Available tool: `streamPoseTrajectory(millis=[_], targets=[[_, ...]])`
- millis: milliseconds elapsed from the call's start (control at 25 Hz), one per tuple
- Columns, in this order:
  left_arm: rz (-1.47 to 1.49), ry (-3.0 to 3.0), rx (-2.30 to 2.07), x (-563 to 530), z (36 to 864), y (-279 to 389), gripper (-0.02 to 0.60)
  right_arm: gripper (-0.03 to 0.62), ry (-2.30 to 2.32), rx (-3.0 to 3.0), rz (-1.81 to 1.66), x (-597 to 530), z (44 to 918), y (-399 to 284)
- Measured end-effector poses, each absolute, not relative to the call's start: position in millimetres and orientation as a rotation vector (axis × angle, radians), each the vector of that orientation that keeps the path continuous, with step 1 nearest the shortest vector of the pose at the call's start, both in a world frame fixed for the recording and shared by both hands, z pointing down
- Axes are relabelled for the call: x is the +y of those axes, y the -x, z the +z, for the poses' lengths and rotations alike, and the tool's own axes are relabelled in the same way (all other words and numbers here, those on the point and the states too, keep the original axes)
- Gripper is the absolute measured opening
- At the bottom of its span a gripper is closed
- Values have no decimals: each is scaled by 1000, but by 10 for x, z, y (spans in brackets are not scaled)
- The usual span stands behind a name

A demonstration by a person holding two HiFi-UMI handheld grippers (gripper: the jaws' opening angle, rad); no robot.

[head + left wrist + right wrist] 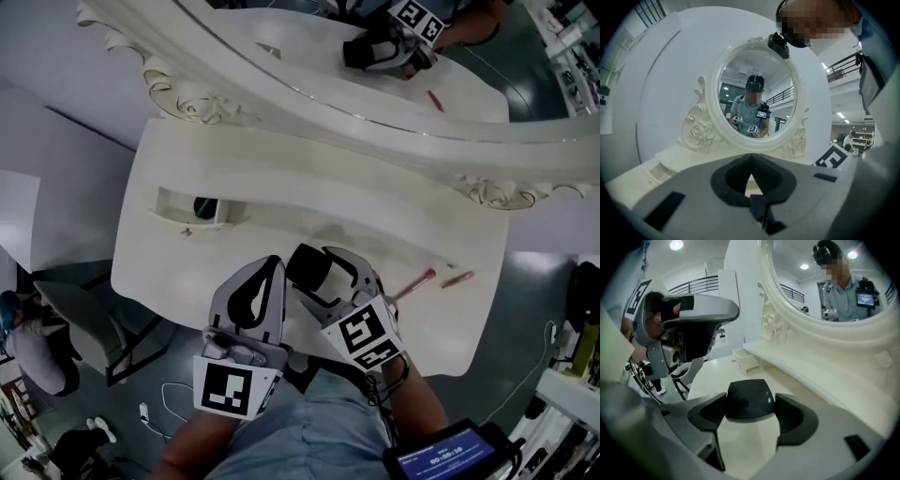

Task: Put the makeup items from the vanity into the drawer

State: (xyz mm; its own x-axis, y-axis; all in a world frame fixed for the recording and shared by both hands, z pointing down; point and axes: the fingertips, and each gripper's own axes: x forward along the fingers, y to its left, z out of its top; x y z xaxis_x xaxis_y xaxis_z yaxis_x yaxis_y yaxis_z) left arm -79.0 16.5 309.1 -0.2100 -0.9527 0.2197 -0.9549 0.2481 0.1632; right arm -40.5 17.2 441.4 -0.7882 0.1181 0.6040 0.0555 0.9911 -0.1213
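On the white vanity top, my right gripper is shut on a black rounded makeup item, held just above the surface near the front middle. Beside it on the left, my left gripper is shut with nothing between its jaws, pointing at the mirror. To the right of the grippers lie a pink brush and a short pink stick. A small drawer stands open at the back left, with something dark inside; it also shows in the right gripper view as the drawer.
An ornate oval mirror leans over the back of the vanity and reflects the grippers. A chair and a person stand left of the table, with cables on the floor. A tablet hangs at my lower right.
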Motion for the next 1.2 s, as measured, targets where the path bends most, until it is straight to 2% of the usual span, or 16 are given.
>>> streamPoseTrajectory(millis=[440, 880, 1200], targets=[[-120, -1729, -2389, 502, 2527, 1391, 0, 325, 172, -2604, 78, 465, 3669, 1304], [-90, -1596, -2430, 977, 2672, 2160, 0, 325, 225, -2570, 193, 784, 3835, 2112], [-94, -1516, -2420, 1230, 2849, 2562, 0, 325, 207, -2477, 304, 916, 4096, 2433]])
